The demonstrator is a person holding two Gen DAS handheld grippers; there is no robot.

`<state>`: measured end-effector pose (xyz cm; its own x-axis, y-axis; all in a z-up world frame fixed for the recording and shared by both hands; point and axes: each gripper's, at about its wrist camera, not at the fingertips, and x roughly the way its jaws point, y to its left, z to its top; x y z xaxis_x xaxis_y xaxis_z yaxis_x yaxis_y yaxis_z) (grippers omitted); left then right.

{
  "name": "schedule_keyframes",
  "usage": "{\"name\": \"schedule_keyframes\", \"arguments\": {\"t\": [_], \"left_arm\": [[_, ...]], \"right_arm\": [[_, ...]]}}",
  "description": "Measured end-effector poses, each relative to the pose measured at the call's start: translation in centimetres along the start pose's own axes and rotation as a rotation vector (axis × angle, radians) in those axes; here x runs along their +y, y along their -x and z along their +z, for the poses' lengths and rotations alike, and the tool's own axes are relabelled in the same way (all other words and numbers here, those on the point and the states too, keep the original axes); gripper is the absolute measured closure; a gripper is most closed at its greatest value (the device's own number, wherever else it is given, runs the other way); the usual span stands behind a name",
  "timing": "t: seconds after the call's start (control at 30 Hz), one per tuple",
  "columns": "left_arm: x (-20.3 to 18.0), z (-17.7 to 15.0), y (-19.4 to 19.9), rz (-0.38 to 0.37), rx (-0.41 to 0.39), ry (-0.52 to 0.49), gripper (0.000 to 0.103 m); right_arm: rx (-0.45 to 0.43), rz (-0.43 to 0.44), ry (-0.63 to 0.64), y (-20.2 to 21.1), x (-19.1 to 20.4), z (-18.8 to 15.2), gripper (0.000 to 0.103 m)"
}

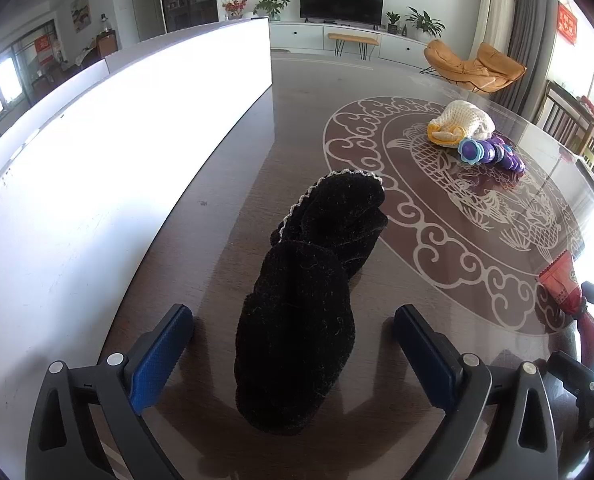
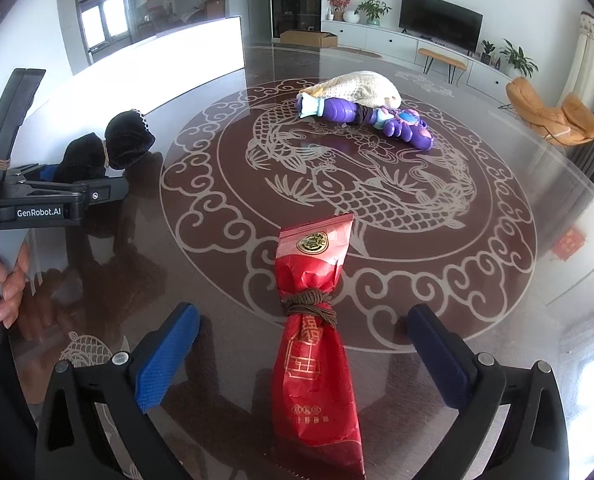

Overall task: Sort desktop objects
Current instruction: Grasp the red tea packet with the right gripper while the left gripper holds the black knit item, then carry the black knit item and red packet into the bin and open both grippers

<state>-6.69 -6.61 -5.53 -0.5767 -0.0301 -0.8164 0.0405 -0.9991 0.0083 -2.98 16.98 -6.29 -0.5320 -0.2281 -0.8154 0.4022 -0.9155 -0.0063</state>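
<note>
A black knitted sock bundle [image 1: 309,300] lies on the glass-topped table [image 1: 289,92] near its left edge, just beside a white board [image 1: 97,168] that stands along that edge. The left gripper [image 1: 293,352] straddles the bundle with its jaws spread wide; the blue pads [image 1: 159,360] stand clear of the fabric on both sides, so nothing is grasped. A red snack packet [image 2: 317,320], tied round its waist with brown cord [image 2: 309,304], lies on the table toward the near edge, over the rim of the carp medallion [image 2: 349,184] printed under the glass. The right gripper [image 2: 301,360] is released too, its pads [image 2: 165,360] well apart from the packet between them. Toward the far edge, a cream knitted piece [image 2: 361,86] rests touching a purple plastic toy [image 2: 377,118]. In the right wrist view, fingers [image 2: 11,284] grip the left gripper's handle.
</note>
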Motion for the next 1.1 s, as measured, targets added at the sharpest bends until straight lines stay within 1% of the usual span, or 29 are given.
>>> {"name": "schedule_keyframes", "arguments": {"t": [0.93, 1.0, 1.03, 1.07, 1.1], "left_arm": [[-0.1, 0.0, -0.3, -0.004, 0.003, -0.001, 0.0], [-0.1, 0.2, -0.4, -0.014, 0.012, -0.008, 0.0], [-0.2, 0.5, -0.7, -0.019, 0.021, -0.018, 0.0], [-0.4, 0.9, -0.9, -0.03, 0.034, -0.034, 0.0], [-0.5, 1.2, -1.1, -0.043, 0.048, -0.054, 0.0]], "right_arm": [[0.0, 0.0, 0.0, 0.0, 0.0, 0.0, 0.0], [0.0, 0.0, -0.001, 0.0, 0.0, 0.0, 0.0], [0.007, 0.004, 0.007, -0.1, 0.0, 0.1, 0.0], [0.039, 0.017, 0.026, -0.2, 0.0, 0.3, 0.0], [0.089, 0.034, 0.047, -0.4, -0.1, 0.8, 0.0]]}}
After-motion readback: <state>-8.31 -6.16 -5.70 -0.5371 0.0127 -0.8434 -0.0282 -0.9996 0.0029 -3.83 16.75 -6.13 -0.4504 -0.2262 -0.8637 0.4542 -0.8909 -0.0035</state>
